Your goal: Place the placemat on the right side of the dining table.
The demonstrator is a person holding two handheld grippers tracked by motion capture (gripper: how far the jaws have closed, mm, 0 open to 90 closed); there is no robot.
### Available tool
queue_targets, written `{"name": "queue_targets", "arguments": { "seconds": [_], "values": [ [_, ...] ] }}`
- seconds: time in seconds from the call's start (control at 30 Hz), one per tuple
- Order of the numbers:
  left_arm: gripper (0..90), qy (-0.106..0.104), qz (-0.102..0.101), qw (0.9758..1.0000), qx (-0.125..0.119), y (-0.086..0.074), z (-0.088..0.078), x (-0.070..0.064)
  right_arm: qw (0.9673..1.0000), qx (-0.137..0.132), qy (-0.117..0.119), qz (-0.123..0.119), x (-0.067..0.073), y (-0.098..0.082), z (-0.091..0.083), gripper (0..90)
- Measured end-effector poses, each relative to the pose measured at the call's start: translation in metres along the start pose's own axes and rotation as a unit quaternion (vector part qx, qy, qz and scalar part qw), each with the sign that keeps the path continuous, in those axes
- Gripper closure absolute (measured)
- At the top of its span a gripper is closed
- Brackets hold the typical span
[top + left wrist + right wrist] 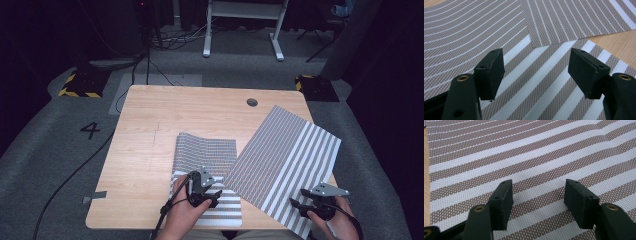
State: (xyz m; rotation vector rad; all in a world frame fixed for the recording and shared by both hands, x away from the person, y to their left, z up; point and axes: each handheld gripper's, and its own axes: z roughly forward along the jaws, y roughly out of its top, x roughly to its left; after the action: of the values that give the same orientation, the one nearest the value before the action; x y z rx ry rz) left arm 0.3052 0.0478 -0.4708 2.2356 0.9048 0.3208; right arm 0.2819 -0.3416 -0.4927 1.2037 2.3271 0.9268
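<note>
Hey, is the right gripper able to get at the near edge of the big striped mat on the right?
Probably yes: the right gripper hangs open right over the striped mat near its front edge, with nothing between them.

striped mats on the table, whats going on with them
A person at a wooden table is working on two striped placemats with hand-held tongs. The left tongs hang open over the left mat, whose far part is curled up. The right tongs are open above the near corner of the right mat, which lies at an angle, overlapping the left one. Neither mat is gripped.
</note>
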Motion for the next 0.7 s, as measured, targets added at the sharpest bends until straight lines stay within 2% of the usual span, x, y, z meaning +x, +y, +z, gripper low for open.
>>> {"name": "queue_targets", "arguments": {
  "seconds": [0.13,0.17,0.3,0.53,0.6,0.67,0.7],
  "values": [
    [29.7,-0.005,0.01,0.9999,0.0,0.007,0.013,-0.002,1.0,-0.003,0.003,-0.001,0.0,-0.001,0.0,42.2],
    [29.9,-0.01,0.002,0.9999,0.0,0.009,0.016,-0.003,1.0,-0.003,0.005,0.0,0.0,-0.001,0.0,42.6],
    [30.0,-0.016,0.007,0.9999,-0.001,0.014,0.028,-0.005,1.0,-0.002,0.006,0.0,0.0,0.0,0.0,42.7],
    [29.9,-0.027,0.013,0.9995,0.0,0.018,0.041,-0.007,1.0,-0.002,0.006,0.0,0.0,0.0,0.0,42.7],
    [29.6,-0.031,0.008,0.9994,0.01,0.018,0.044,-0.008,1.0,-0.002,0.006,0.0,0.0,0.0,0.0,42.7],
    [29.4,-0.032,0.019,0.9993,0.009,0.019,0.048,-0.008,1.0,-0.002,0.006,0.0,0.0,0.0,0.0,42.8],
    [28.9,-0.034,0.015,0.9993,0.013,0.018,0.049,-0.009,1.0,-0.002,0.006,0.0,0.0,0.0,0.0,42.8]
  ]
}}
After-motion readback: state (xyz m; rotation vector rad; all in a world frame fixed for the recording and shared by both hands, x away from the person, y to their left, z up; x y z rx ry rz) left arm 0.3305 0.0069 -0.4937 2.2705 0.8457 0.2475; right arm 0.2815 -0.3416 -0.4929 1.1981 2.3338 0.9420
